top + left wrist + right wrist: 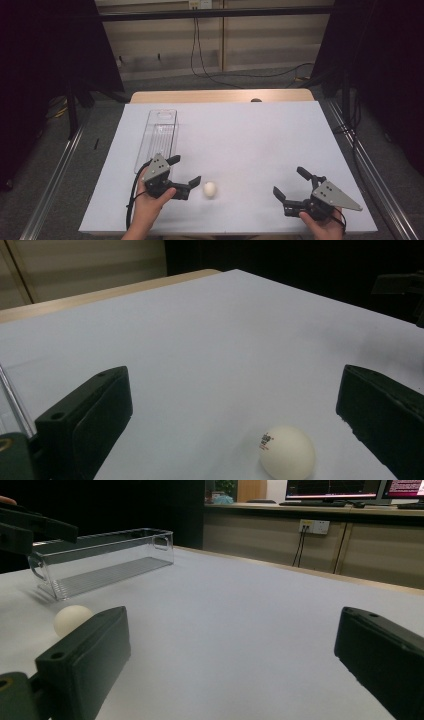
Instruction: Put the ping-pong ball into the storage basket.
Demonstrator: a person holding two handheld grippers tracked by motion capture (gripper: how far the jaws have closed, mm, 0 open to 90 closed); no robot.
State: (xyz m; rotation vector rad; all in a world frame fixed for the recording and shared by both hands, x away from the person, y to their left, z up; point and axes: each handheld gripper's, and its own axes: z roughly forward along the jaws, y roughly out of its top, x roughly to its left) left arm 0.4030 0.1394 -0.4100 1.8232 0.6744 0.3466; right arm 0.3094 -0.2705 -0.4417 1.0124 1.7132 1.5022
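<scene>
The left hand-held gripper (185, 171) sits near the counter's front edge, toward its left corner, gripped from below by the person's left hand (150, 200). Its jaws stand wide apart with nothing between them, pointing across the counter toward the right side. In the left gripper view both black jaws frame bare white surface, and a white ball (287, 452) lies on the counter closer to the right-hand jaw, apart from both; small dark and red print shows on its side. From the high view the ball (210, 189) rests just beside that gripper's nearer jaw tip, close to the front edge and a little left of the middle.

The right hand-held gripper (291, 182) is held by the person's right hand (322, 222) near the front right corner. Its jaws are also spread wide and empty, angled toward the left and away from the front edge. In the right gripper view the ball (71, 619) peeks out behind the left-hand jaw, farther off.

A clear plastic bin (157, 137) lies along the left side of the white counter (250, 135), long axis running from front to back, just beyond the left gripper. A bare wooden strip shows at the back edge.
</scene>
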